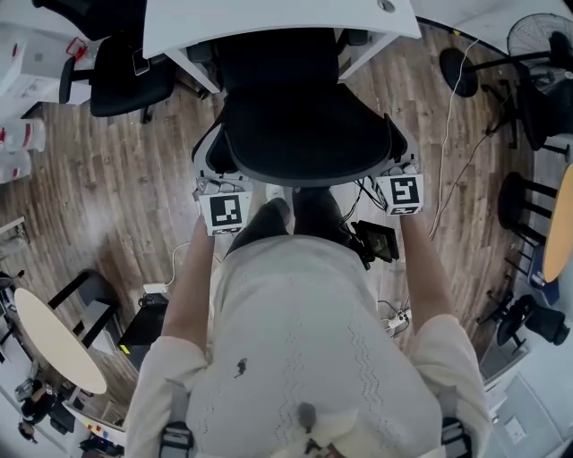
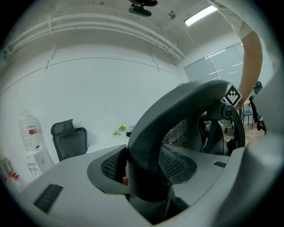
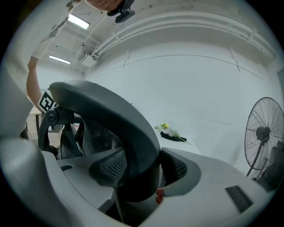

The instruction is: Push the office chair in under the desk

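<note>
— Up at twelve o'clock in the head view, how far is the office chair [image 1: 304,125] under the desk [image 1: 269,22]?

— Partly, I judge. Its front end reaches beneath the white desk edge, while the backrest stands clear of it toward six o'clock, so some pushing seems left.

— And the claws?

— The left claw [image 1: 213,179] grips the backrest rim [image 2: 177,111] at its nine o'clock side, the right claw [image 1: 401,174] at its three o'clock side. Each stands wide, yet both gripper views show the thick dark rim filling the gap, with the pads pressed against it.

— Ready to push, then?

— Seemingly. The person stands just behind the chair, at six o'clock.
</note>
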Action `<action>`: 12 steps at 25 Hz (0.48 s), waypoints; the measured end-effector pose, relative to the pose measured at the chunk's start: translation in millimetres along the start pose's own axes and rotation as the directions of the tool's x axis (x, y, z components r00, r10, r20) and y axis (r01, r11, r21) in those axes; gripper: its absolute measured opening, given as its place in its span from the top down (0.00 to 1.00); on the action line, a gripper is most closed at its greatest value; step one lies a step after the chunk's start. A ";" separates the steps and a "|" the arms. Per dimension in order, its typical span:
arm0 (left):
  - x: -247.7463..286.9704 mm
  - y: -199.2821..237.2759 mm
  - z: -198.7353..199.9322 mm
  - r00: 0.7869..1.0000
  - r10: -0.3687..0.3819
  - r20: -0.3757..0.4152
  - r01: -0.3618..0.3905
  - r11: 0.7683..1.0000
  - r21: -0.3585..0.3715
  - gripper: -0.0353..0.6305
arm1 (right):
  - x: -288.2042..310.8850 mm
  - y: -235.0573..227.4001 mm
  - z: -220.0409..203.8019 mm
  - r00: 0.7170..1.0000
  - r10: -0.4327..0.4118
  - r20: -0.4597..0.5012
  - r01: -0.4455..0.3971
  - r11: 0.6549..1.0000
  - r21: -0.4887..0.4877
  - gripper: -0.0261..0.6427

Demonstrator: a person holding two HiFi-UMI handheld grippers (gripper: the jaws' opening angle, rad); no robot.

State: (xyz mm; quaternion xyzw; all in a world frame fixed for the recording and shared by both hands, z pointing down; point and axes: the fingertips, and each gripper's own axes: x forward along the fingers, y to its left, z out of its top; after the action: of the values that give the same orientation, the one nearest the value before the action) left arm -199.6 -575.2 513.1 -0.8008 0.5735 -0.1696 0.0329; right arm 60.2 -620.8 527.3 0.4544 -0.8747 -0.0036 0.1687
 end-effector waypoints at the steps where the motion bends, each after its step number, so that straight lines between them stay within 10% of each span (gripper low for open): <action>1: -1.9 -0.5 -0.6 1.000 0.003 0.001 -0.003 1.000 0.003 0.59 | -1.6 0.9 0.7 1.000 0.000 0.003 0.000 1.000 -0.001 0.59; 12: -23.6 1.6 1.5 0.999 -0.033 -0.013 0.032 0.996 -0.086 0.59 | -39.0 13.9 -0.3 0.999 -0.001 -0.049 0.008 0.989 0.146 0.60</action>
State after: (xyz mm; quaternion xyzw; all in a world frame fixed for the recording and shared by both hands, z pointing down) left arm -207.3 -554.0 505.8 -0.8094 0.5674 -0.1511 -0.0082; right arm 70.0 -581.5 518.4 0.4676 -0.8671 0.0711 0.1563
